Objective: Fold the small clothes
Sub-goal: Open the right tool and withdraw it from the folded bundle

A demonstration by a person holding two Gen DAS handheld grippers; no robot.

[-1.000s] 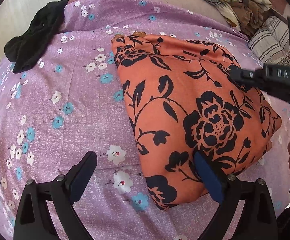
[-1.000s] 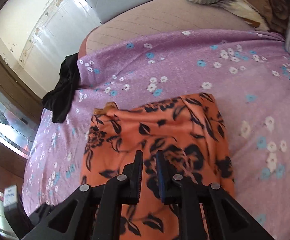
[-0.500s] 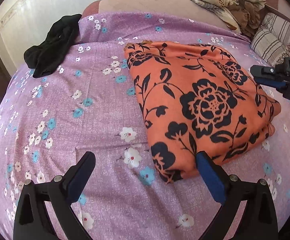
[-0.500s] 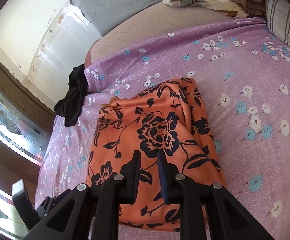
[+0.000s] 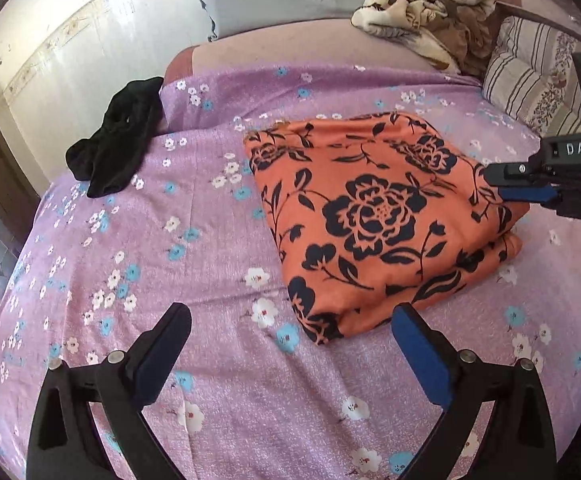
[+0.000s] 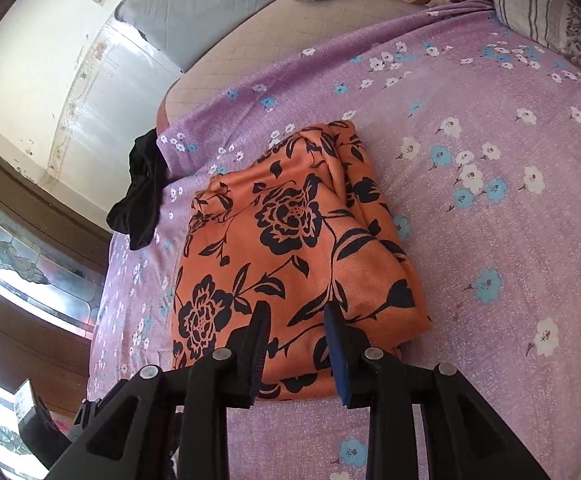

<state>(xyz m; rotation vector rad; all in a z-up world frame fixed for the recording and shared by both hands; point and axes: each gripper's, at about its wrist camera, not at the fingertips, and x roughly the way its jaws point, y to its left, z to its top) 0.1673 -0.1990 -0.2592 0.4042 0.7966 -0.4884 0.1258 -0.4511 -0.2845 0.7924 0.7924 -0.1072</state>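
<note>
A folded orange garment with black flowers (image 5: 374, 220) lies on the purple floral bedsheet (image 5: 170, 240); it also shows in the right wrist view (image 6: 286, 248). My left gripper (image 5: 290, 320) is wide open and empty, held above the sheet just short of the garment's near corner. My right gripper (image 6: 296, 316) is partly open and empty, above the garment's near edge; in the left wrist view it (image 5: 502, 186) hovers at the garment's right side.
A black garment (image 5: 118, 140) lies at the sheet's far left corner, also in the right wrist view (image 6: 142, 192). A crumpled cream and brown blanket (image 5: 422, 8) and a striped pillow (image 5: 530, 80) sit at the back right. A wall runs along the left.
Both grippers have drawn back and up from the folded garment. The right gripper's jaws have opened from nearly shut to a wider gap. The garment stays in place.
</note>
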